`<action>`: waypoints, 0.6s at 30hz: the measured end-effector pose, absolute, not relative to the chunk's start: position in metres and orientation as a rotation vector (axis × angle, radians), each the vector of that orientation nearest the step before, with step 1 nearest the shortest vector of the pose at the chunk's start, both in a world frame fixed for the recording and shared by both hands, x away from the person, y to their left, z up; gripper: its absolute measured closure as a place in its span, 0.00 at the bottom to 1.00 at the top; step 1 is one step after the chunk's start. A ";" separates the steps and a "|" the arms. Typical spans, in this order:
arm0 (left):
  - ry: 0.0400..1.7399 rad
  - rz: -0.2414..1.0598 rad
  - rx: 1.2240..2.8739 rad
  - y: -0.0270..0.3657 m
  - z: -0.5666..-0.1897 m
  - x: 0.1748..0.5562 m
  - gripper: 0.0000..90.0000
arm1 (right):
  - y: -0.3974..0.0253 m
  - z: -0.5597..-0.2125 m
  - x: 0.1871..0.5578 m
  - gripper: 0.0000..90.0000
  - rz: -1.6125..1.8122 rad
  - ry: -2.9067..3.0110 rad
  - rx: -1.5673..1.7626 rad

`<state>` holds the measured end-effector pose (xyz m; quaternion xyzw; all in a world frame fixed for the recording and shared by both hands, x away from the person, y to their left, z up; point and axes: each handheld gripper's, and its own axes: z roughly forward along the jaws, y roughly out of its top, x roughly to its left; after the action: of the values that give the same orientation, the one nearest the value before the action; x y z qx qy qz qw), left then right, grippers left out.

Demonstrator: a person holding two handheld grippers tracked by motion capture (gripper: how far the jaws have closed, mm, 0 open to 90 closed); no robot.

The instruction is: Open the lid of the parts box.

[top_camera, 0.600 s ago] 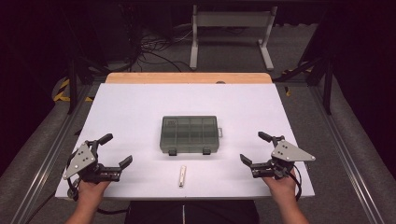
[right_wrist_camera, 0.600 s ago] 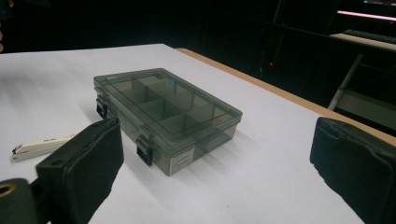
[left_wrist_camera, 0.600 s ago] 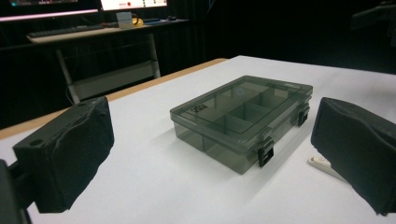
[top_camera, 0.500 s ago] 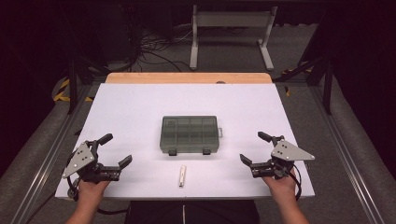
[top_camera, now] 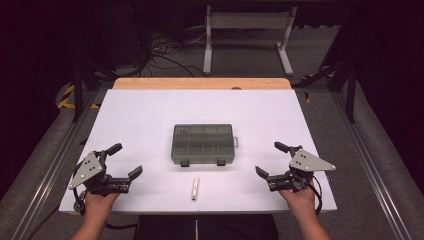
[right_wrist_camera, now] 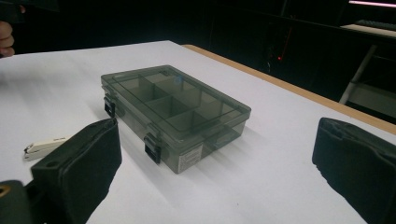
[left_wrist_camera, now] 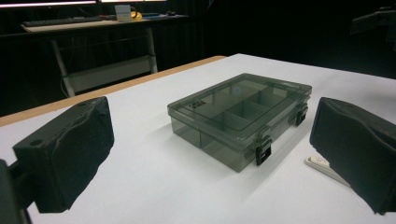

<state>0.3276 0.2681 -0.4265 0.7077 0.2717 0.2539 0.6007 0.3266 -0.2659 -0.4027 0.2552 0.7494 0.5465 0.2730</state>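
Bright table, dark surroundings, soft shadows

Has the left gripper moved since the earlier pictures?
No. The left gripper sits at the same spot left of the compartment box, near the table's front edge.

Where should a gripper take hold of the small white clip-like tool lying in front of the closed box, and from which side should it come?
Probably across the middle of the small white tool, from above. It lies flat, slim and long, pointing away from the person, so jaws closing on its two long sides fit best. The right gripper and left gripper are both open beside the box.
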 end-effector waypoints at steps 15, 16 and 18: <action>0.615 0.545 1.677 0.250 -0.417 0.343 0.00 | -0.249 -0.396 0.340 0.06 1.495 2.072 0.673; 0.611 0.541 1.683 0.248 -0.416 0.343 0.00 | -0.245 -0.394 0.343 0.07 1.489 2.083 0.658; 0.606 0.533 1.688 0.245 -0.414 0.346 0.01 | -0.241 -0.392 0.347 0.07 1.492 2.086 0.649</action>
<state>0.3455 0.2453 -0.4142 0.7260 0.2608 0.2295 0.5934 0.3468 -0.2414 -0.3916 0.2379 0.7644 0.5466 0.2457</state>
